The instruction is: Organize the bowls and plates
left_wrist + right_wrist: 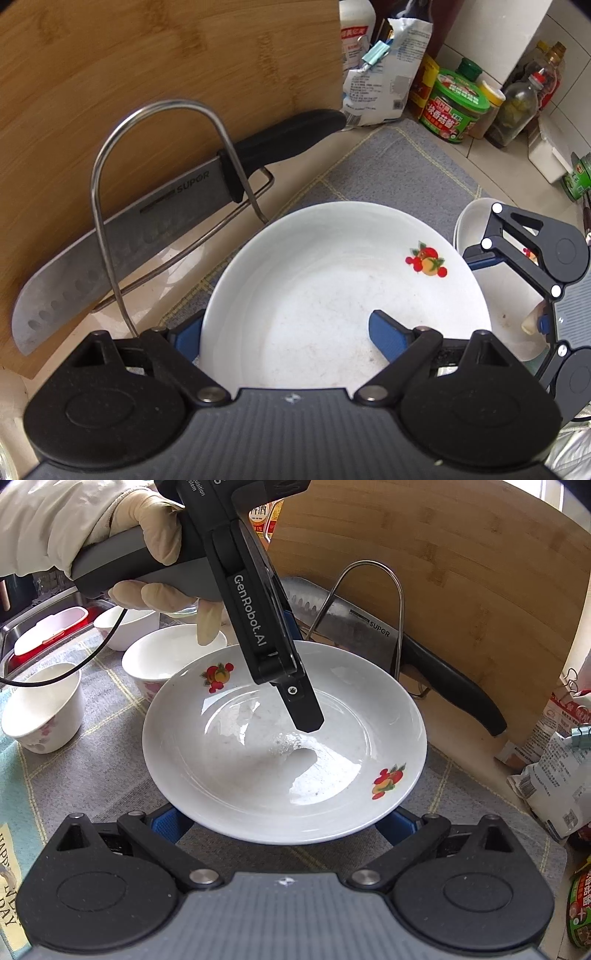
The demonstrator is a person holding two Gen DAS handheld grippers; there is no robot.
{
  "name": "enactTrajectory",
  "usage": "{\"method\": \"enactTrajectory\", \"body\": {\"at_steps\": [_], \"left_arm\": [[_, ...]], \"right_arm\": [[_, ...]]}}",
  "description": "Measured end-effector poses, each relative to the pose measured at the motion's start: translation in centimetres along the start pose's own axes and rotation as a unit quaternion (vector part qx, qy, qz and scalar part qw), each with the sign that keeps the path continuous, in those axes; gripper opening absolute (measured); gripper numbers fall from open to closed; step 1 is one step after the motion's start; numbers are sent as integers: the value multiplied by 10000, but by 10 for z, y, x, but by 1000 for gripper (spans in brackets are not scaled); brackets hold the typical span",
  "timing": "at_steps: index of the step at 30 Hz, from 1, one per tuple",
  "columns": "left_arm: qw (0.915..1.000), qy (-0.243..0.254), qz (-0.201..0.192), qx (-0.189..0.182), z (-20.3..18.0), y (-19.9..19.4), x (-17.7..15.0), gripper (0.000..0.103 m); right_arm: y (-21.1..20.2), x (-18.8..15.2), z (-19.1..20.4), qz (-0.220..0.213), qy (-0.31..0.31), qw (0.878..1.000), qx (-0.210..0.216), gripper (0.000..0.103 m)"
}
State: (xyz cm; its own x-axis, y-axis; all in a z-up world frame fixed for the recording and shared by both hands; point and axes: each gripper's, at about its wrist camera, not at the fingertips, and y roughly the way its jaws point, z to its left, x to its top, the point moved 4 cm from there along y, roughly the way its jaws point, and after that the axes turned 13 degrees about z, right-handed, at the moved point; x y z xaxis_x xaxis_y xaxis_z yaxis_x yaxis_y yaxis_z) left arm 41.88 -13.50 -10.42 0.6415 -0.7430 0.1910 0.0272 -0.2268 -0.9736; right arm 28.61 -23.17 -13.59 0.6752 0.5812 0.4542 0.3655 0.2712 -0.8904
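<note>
A white deep plate (332,280) with fruit decals lies on the grey checked cloth (399,166). My left gripper (284,328) is open and straddles the plate's rim: one blue pad sits outside the left edge, the other hovers over the inside. In the right wrist view that inner finger (304,709) hangs just above the plate (258,775), casting a shadow. My right gripper (280,823) is open wide at the near rim, its blue pads partly hidden under it. The right gripper (513,291) also shows beside the plate's right edge. Three white bowls (40,709) (166,657) (125,622) stand at the left.
A bamboo cutting board (147,74) leans behind a wire rack (110,177) holding a large knife (147,221). Seasoning jars and packets (458,103) crowd the back. Stacked white bowls (472,218) and another white dish (513,332) lie by the right gripper. A gloved hand (147,528) holds the left gripper.
</note>
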Motion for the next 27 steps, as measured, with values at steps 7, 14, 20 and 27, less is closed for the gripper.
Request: {"method": "enactTrajectory", "body": {"at_steps": [7,14,20,27], "left_arm": [[9999,98,-59,97,-18,-13,-3,90],[9994,306,-100,153,-40,-25,-1,90],[9981,583,-106,167,-64,-30,1,90],[9954,943,-105,134,-92,-28,9,90]], "right_arm": [[-14,-5,10,-88,32,9999,-97,103],[-34,-18,17,-191,190,9994,-235,103],[-52,-35,20,-223,374,9984,-371,103],[-68,-58,22,-220,634,9958,-616,103]]}}
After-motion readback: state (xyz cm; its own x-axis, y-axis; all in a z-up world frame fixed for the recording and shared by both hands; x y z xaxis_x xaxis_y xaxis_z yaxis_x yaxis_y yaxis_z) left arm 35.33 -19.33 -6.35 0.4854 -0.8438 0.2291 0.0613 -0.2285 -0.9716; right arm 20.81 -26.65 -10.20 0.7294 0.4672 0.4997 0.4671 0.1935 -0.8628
